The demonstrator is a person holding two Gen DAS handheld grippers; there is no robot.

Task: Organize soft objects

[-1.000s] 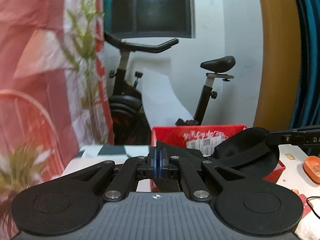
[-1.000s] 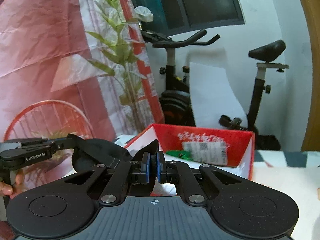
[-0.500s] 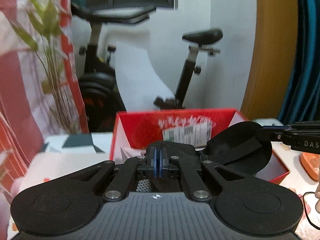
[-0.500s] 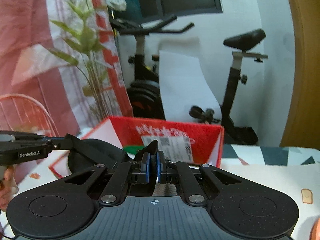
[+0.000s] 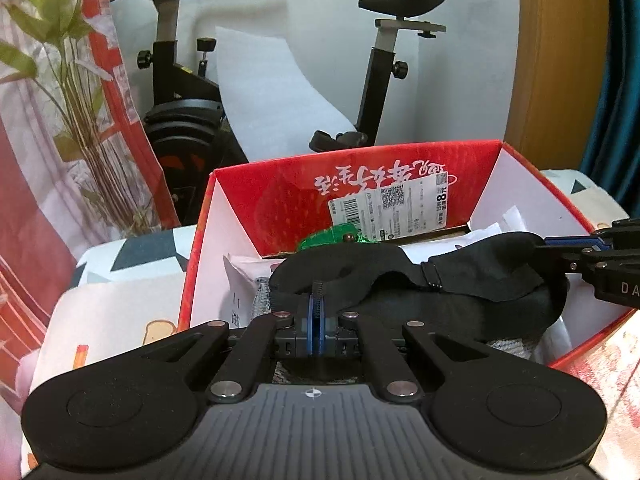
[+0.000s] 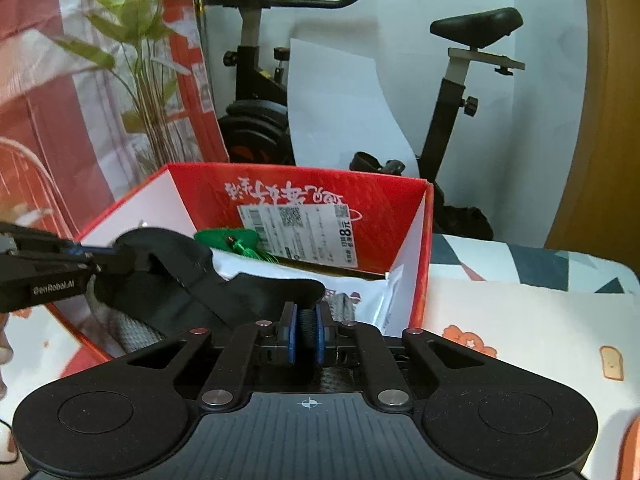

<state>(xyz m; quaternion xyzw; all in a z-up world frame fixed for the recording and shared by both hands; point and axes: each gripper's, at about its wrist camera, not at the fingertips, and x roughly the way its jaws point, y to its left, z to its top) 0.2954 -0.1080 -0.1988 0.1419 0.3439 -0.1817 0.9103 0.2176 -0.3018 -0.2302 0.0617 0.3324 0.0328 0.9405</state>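
Note:
A black eye mask (image 5: 400, 276) with an elastic strap hangs stretched between both grippers over the open red box (image 5: 280, 196). My left gripper (image 5: 316, 320) is shut on one end of the mask. My right gripper (image 6: 306, 328) is shut on the other end of the mask (image 6: 180, 280) and shows from the side in the left wrist view (image 5: 576, 248). The mask sits low inside the red box (image 6: 420, 248), above a grey knitted cloth (image 6: 132, 332) and white packets (image 6: 368, 296).
A green tasselled item (image 6: 236, 240) lies at the back of the box under a shipping label (image 6: 300, 224). The box stands on a patterned tablecloth (image 6: 520, 320). An exercise bike (image 6: 452, 92), a plant (image 6: 140, 60) and a red-white banner (image 5: 32, 160) stand behind.
Both grippers have tilted down and moved toward the box, carrying the mask from above the rim down into the box. Both stay shut on the mask.

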